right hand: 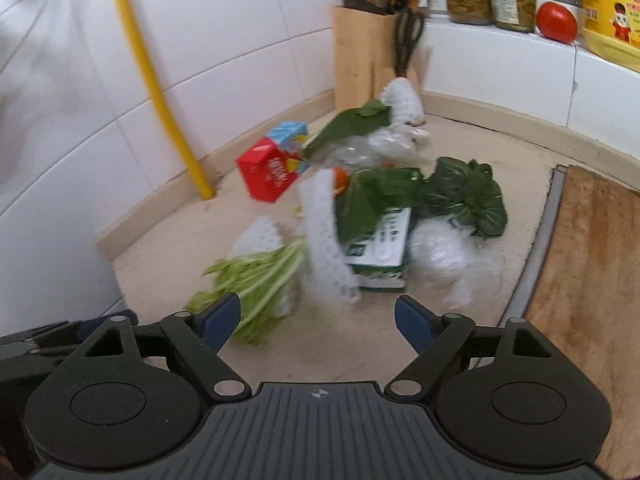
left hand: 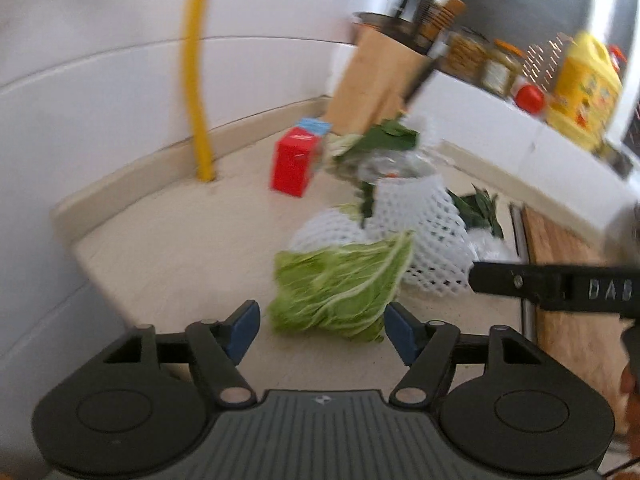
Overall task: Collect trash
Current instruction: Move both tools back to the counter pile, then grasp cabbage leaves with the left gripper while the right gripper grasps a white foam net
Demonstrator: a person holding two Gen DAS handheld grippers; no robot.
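Yellow pipe (right hand: 160, 92) at left. Red carton (right hand: 266, 172), print blurred; white foam netting (right hand: 324, 240), ribbed cabbage leaf (left hand: 340, 280), green-white carton (right hand: 378, 252) heaped mid-surface (right hand: 168, 248). Left gripper (left hand: 322, 328) and right gripper (right hand: 316, 322) fingers wide, empty.

Left gripper (left hand: 322, 330) and right gripper (right hand: 318, 322) both gape, angled downward, empty.

Raised letters "DAS" show on the black arm of the right claw (left hand: 560, 286). Print on the cartons and yellow bottle beyond is too blurred to read.
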